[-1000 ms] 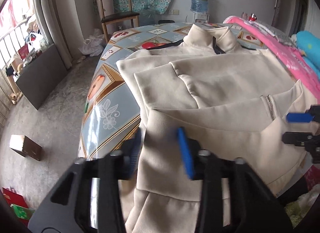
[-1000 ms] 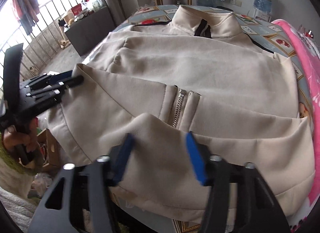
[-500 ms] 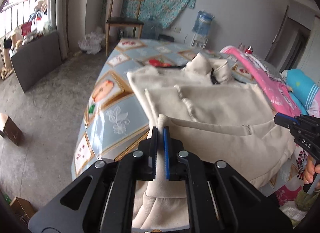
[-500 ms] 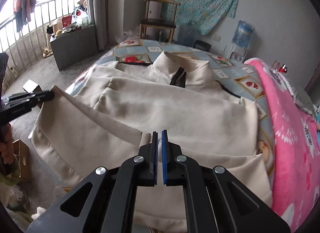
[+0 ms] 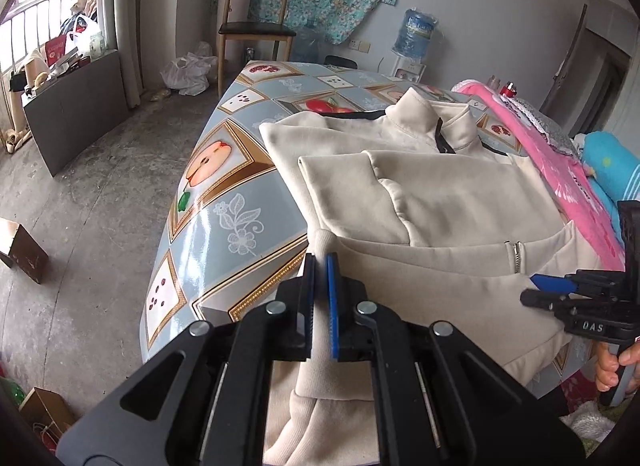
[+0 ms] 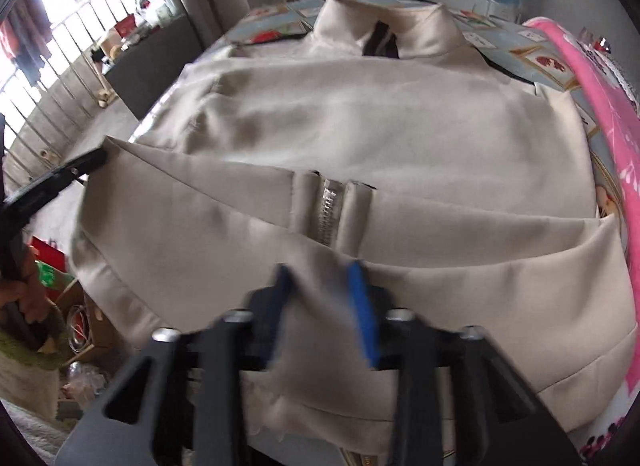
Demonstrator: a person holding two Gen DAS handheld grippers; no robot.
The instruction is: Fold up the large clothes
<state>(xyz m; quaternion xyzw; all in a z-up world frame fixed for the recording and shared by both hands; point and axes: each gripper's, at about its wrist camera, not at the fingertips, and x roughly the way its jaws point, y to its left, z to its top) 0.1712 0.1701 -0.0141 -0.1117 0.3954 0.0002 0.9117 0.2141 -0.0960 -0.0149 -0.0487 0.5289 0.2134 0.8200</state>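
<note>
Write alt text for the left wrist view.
The left tool is shut on the hem corner of a cream zip-up jacket spread over a table with a fruit-patterned cloth. The right tool reaches in from the right edge; a wooden chair stands beyond.

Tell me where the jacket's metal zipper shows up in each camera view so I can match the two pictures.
Left wrist view: the zipper sits right of centre, on the folded-up hem of the jacket.
Right wrist view: the zipper sits near the middle, just beyond the right gripper.
Shared landmark: the jacket's collar, at the far end in both views.
</note>
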